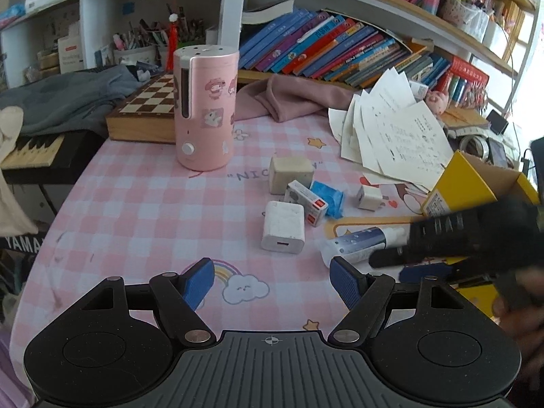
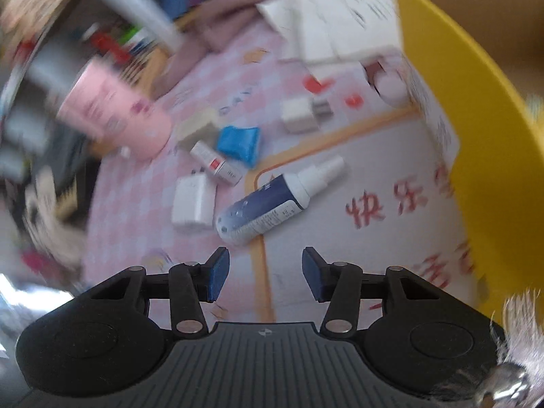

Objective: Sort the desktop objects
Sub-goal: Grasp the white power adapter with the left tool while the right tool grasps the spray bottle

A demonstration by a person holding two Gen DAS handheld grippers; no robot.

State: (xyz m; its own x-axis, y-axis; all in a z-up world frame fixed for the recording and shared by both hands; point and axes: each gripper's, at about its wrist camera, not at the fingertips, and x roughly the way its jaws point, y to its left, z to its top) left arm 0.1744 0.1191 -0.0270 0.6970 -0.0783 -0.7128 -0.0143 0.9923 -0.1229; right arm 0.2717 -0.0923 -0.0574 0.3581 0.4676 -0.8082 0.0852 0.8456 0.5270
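Small items lie scattered on the pink checked tablecloth (image 1: 142,210): a blue-and-white spray bottle (image 2: 268,204), a white charger (image 1: 284,227), a small white box with a red mark (image 1: 306,202), a blue packet (image 1: 328,197), a beige block (image 1: 290,173) and a small white plug (image 1: 369,197). My left gripper (image 1: 270,267) is open over bare cloth, just short of the charger. My right gripper (image 2: 265,255) is open with nothing between its pads, close behind the bottle's base. In the left wrist view it is a dark blur over the bottle's cap end.
An open yellow cardboard box (image 1: 455,183) stands at the right. A tall pink cylinder (image 1: 205,108) stands at the back, with a chessboard (image 1: 146,108) behind it, a pink cloth (image 1: 292,98) and loose papers (image 1: 401,129). Bookshelves line the rear; a keyboard (image 1: 34,153) sits off the left edge.
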